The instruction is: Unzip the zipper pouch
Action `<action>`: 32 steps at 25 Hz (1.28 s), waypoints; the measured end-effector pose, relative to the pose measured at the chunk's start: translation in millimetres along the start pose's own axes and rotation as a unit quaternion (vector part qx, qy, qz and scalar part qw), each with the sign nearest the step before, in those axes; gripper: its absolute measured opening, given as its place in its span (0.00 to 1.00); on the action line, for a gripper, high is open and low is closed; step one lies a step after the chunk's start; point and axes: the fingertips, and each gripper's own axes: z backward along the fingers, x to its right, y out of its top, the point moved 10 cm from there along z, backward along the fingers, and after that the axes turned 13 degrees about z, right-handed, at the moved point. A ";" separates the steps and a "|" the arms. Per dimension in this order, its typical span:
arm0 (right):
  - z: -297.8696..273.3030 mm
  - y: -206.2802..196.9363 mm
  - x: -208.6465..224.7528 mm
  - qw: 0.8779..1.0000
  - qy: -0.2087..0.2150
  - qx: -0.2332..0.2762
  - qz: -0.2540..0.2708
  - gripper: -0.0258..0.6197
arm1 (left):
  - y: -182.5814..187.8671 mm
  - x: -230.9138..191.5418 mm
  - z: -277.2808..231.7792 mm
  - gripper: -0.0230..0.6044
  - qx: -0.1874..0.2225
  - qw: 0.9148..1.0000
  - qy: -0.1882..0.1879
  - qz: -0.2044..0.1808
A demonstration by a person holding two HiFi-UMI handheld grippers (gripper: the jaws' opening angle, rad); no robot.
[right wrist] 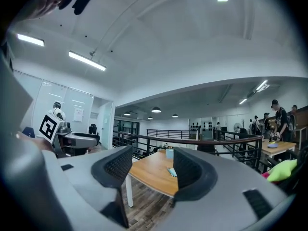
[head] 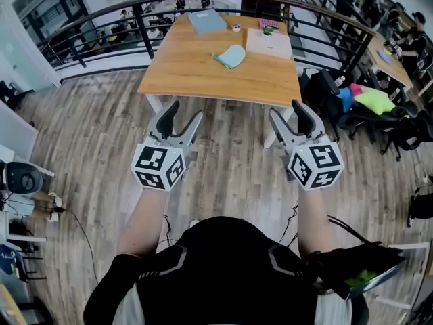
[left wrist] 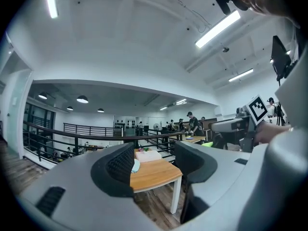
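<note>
A light blue zipper pouch (head: 231,55) lies on the wooden table (head: 203,76), which stands ahead of me across a stretch of floor. Both grippers hang in the air short of the table's near edge, well away from the pouch. My left gripper (head: 186,111) is open with nothing between its jaws. My right gripper (head: 285,108) is open and empty too. In the left gripper view the pouch (left wrist: 136,166) peeks out beside the left jaw of my left gripper (left wrist: 154,160). The right gripper view shows the pouch (right wrist: 171,172) on the table (right wrist: 147,170) between the jaws of my right gripper (right wrist: 151,165).
On the table also lie a blue folder (head: 206,21), a white sheet or box (head: 268,43) and small pink items (head: 268,25). A dark curved railing (head: 122,9) runs behind it. Bags and a chair (head: 352,100) crowd the table's right side.
</note>
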 end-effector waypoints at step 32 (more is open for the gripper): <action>-88.6 -43.6 64.0 0.999 0.037 -0.017 0.014 0.47 | -12.2 -36.4 -127.9 0.46 0.003 1.000 -0.009 -0.008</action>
